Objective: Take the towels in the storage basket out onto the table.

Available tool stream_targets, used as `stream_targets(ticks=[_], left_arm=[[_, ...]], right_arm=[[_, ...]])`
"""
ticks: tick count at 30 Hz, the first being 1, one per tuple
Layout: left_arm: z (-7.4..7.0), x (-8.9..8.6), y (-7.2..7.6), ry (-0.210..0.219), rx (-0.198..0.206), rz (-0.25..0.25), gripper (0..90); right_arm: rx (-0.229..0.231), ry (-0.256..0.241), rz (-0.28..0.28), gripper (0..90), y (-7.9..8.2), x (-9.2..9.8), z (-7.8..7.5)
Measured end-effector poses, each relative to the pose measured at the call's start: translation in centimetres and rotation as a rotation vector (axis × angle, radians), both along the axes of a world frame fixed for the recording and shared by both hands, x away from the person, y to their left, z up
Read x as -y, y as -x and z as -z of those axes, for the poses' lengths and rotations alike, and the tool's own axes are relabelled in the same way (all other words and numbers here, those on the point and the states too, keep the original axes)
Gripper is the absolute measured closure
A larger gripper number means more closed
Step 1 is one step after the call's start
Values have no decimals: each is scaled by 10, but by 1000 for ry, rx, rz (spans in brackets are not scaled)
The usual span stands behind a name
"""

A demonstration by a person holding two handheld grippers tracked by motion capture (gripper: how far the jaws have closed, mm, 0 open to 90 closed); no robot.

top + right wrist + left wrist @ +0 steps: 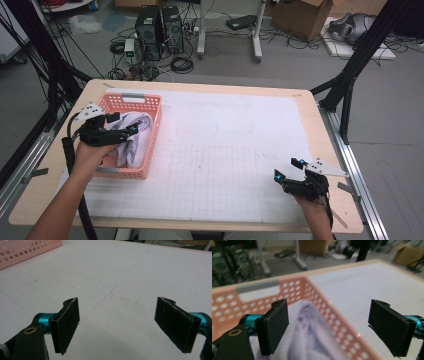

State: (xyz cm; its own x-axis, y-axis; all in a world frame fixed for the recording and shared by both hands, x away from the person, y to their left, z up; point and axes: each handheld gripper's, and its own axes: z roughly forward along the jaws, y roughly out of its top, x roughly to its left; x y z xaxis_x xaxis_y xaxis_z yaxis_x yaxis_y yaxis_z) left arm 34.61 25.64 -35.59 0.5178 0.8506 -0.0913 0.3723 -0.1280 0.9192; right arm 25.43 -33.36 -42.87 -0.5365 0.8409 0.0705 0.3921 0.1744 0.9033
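Observation:
A pink perforated basket sits on the left of the table and holds a crumpled pale lavender cloth. My left gripper hovers open over the basket, just above the cloth, with nothing between its jaws. In the left gripper view the cloth lies below the wide-apart pads, and the basket's right wall runs between them. My right gripper stands open near the table's front right, over the bare gridded mat; its jaws are empty.
A white gridded mat covers most of the wooden table. The basket shows at the top left of the right gripper view. Behind the table, on the floor, are computer towers, cables and cardboard boxes.

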Motion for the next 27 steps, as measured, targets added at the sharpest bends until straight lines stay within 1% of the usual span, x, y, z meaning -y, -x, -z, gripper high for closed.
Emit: stream_targets(ticks=[2, 3, 5, 6, 7, 8, 9, 11, 12, 14, 15, 16, 17, 18, 19, 21, 22, 23, 24, 25, 26, 27], left_arm=[[7, -2, -9, -46, -47, -68, 170], [13, -3, -16, -98, -84, -107, 170], [19, -3, -22, -161, -111, -139, 171], [22, -3, -25, -194, -132, -154, 171], [22, -3, -25, -194, -132, -154, 173], [28, -3, -30, -248, -166, -188, 178], [32, -3, -33, -270, -184, -192, 182], [38, -3, -38, -299, -232, -188, 180], [38, -3, -38, -299, -232, -188, 177], [46, -1, -43, -318, -283, -193, 163], [53, 1, -49, -328, -332, -206, 152], [53, 1, -49, -328, -332, -206, 145], [57, 1, -51, -327, -356, -202, 142], [60, 2, -54, -337, -380, -194, 142], [62, 3, -56, -336, -394, -191, 116], [65, 2, -59, -327, -408, -183, 101], [67, 1, -60, -328, -417, -179, 102], [67, 1, -60, -328, -417, -179, 114], [67, 1, -60, -334, -420, -177, 134], [67, 1, -60, -334, -420, -177, 184], [66, 1, -60, -342, -418, -180, 253], [65, 1, -59, -344, -418, -180, 253]], right_arm=[[0, -1, 1, 189, 0, 0, 0], [-1, -2, 2, 189, 0, 0, 0], [-3, -1, 1, 189, 0, 0, 0], [2, 1, 0, 190, 0, 0, 0], [1, 1, 0, 190, 0, 0, 0], [-5, -1, 2, 189, 0, 0, 0], [-7, -3, 3, 189, 0, 1, 0], [-3, 0, 0, 189, 0, 1, 0], [-3, 0, 0, 189, 0, 1, 0], [-6, -4, -1, 189, 0, 0, 0], [-7, -2, -3, 189, 0, 0, 0], [-6, 1, -5, 190, 0, 0, 1], [-11, -2, -4, 189, 0, -1, 1], [-11, -2, -4, 189, 0, -1, 1], [-15, -4, -2, 189, 0, -1, 1], [-16, 0, -3, 189, 0, -1, 1], [-16, 0, -3, 189, 0, -1, 1], [-12, 2, -7, 190, -1, -1, 1], [-16, 2, -7, 190, -1, -1, 1], [-14, 4, -7, 190, -1, -1, 2], [-12, 7, -9, 190, -1, -1, 2], [-12, 7, -9, 190, -1, -1, 2]])
